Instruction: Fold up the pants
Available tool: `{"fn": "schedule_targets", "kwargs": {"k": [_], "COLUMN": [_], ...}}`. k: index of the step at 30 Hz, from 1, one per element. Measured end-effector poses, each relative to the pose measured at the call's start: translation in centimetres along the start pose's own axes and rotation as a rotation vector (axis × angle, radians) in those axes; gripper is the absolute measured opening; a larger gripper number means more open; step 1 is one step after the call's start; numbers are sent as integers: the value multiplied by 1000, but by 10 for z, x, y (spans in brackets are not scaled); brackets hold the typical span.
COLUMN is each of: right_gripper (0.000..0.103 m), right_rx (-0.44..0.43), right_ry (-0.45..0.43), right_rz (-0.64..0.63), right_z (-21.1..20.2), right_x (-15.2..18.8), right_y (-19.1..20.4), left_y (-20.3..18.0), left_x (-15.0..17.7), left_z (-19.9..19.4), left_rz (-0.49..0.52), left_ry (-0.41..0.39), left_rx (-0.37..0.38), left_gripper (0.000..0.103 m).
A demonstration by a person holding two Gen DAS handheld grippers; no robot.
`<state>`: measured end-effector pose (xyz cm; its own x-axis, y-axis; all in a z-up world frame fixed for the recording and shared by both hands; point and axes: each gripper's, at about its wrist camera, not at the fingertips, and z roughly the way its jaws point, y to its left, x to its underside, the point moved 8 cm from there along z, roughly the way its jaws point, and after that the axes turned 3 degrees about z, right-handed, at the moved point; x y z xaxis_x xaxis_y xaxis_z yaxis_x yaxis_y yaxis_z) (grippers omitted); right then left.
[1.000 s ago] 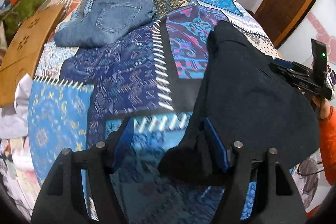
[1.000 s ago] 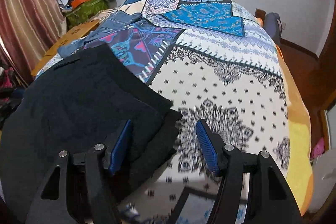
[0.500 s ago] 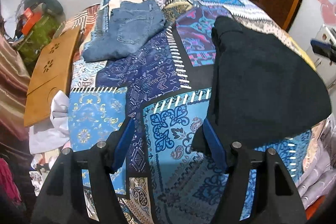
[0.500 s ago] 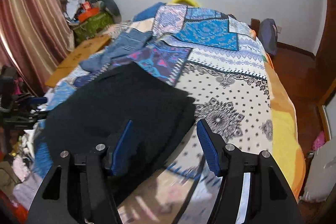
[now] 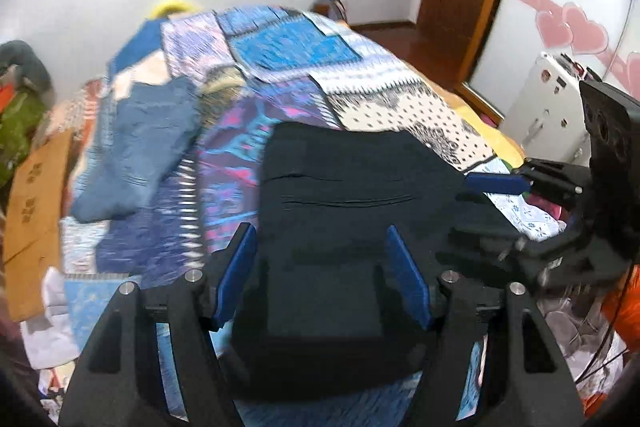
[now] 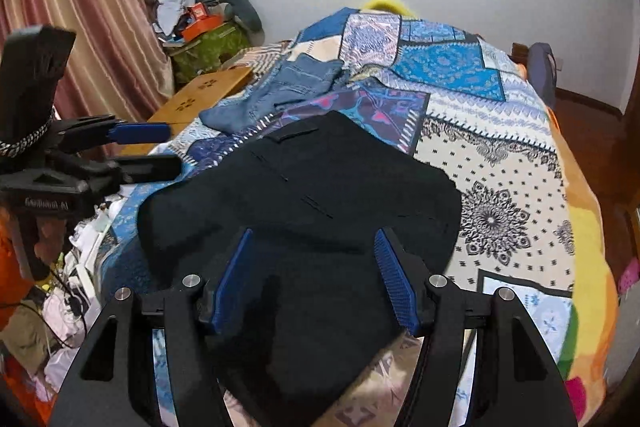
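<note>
The black pants (image 5: 352,195), of dark plain cloth and folded into a thick, rumpled bundle with a pocket slit and a belt loop showing on top, lie flat on the near part of the patchwork bedspread (image 6: 500,187), their nearest end drooping over the bed's edge.

Black pants (image 6: 320,195) covered the near end of the bed (image 6: 516,179). Bare quilt lay open to their right and beyond them. Folded jeans (image 6: 288,83) blocked the far left part. A wooden board (image 6: 200,95) and floor clutter (image 6: 76,291) crowded the bed's left edge.
</note>
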<state>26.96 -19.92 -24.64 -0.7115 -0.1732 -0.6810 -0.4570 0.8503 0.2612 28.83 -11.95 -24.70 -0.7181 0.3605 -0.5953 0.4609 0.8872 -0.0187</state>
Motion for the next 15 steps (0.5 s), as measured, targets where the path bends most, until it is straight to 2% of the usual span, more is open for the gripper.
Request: {"fn": "schedule_targets", "kwargs": {"k": [2, 6, 10, 15], "right_gripper": [59, 58, 58, 58], "right_rx": [2, 25, 49, 54], "right_ry": [21, 91, 87, 71], "right_rz": [13, 0, -41, -14], "right_z": [10, 29, 21, 0], "right_x": [4, 21, 32, 42], "right_y": [-3, -11, -8, -12], "left_y": [-2, 9, 20, 31], "left_x": [2, 14, 26, 47], "left_z": [28, 56, 49, 29], "left_rz": [10, 53, 31, 11], "left_ry": [59, 104, 105, 96], "left_rx": [-19, -117, -105, -97], "left_gripper": [56, 56, 57, 59]}}
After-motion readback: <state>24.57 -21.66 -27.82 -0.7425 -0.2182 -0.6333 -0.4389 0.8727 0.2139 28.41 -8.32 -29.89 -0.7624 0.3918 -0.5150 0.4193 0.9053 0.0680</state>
